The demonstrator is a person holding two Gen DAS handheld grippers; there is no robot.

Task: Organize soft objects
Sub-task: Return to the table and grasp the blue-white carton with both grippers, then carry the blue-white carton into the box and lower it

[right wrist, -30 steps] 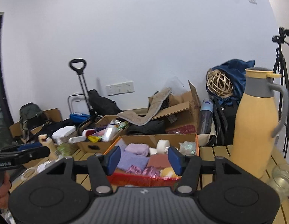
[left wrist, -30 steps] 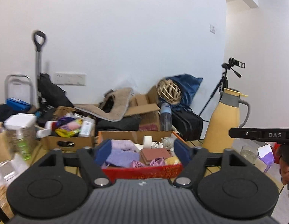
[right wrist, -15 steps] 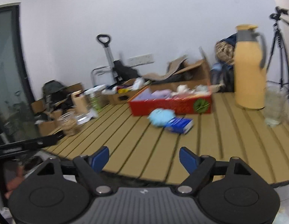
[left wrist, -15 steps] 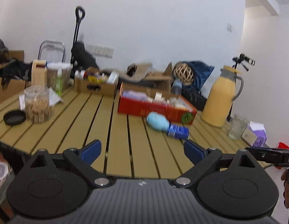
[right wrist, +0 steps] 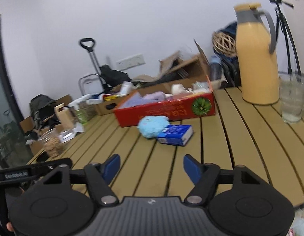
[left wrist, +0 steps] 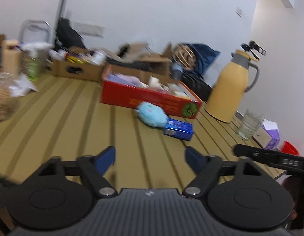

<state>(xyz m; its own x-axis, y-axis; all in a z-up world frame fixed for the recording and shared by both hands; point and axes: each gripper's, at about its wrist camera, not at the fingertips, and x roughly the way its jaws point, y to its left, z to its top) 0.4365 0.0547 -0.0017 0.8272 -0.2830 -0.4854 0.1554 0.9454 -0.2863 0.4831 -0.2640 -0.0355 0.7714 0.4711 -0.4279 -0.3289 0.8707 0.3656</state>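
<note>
A light blue plush toy (left wrist: 152,115) (right wrist: 152,126) lies on the slatted wooden table (left wrist: 73,122) (right wrist: 240,141) just in front of a red box (left wrist: 148,98) (right wrist: 167,108) filled with folded cloths and other soft things. A blue packet (left wrist: 178,128) (right wrist: 175,134) rests against the toy's right side. My left gripper (left wrist: 150,157) hovers over the near table edge, well short of the toy, its jaws closing with nothing between them. Over that same near edge my right gripper (right wrist: 152,167) is also closing on nothing.
A yellow thermos jug (left wrist: 230,86) (right wrist: 256,59) and a glass (left wrist: 249,124) (right wrist: 292,100) stand right of the red box. A cardboard box of bottles (left wrist: 77,66) (right wrist: 106,104) sits behind on the left, with a jar (right wrist: 52,144) at the left edge.
Both grippers dropped from above the red box and pulled back toward the near table edge. Their jaws widened, then narrowed again. The toy and packet came into view.
</note>
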